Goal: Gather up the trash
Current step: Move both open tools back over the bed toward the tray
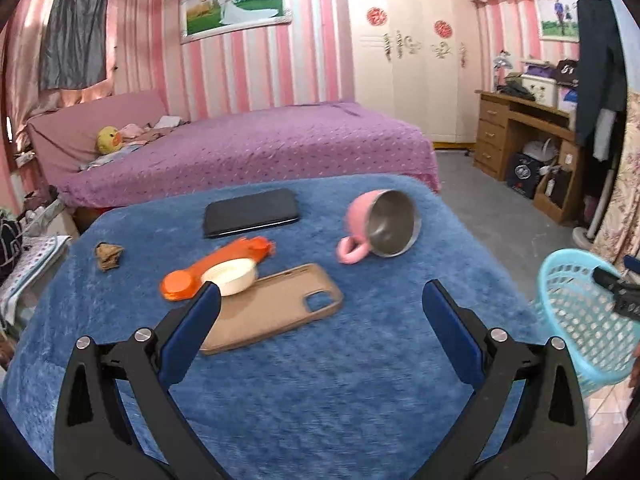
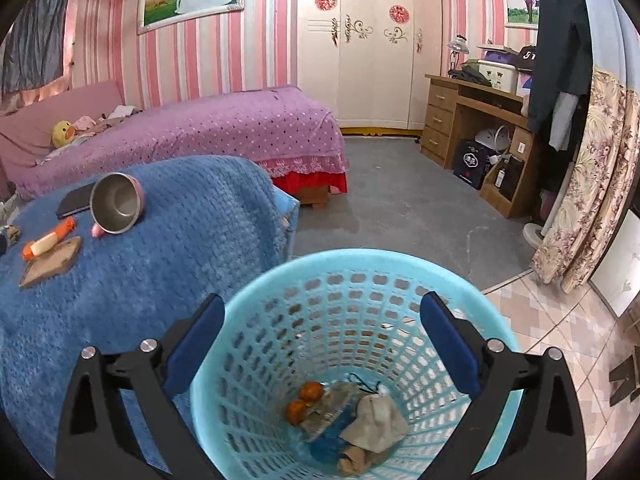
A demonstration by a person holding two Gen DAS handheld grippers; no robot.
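Note:
My right gripper (image 2: 322,334) hangs open over the light blue mesh basket (image 2: 472,292), nothing between its blue pads. Inside the basket lie crumpled beige paper (image 2: 376,420), two orange bits (image 2: 304,400) and other scraps. My left gripper (image 1: 320,312) is open above the blue-covered table (image 1: 320,392), holding nothing. A crumpled brown scrap (image 1: 108,255) lies at the table's far left. An orange wrapper (image 1: 216,266) lies ahead of the left finger, with a white tape roll (image 1: 230,276) on it. The basket (image 1: 584,320) stands off the table's right edge.
A tan phone case (image 1: 276,308), a black phone (image 1: 250,213) and a tipped pink mug (image 1: 380,224) with a steel inside lie on the table. A purple bed (image 1: 260,148) stands behind it, a wooden desk (image 2: 472,128) at the right wall. Grey floor lies between.

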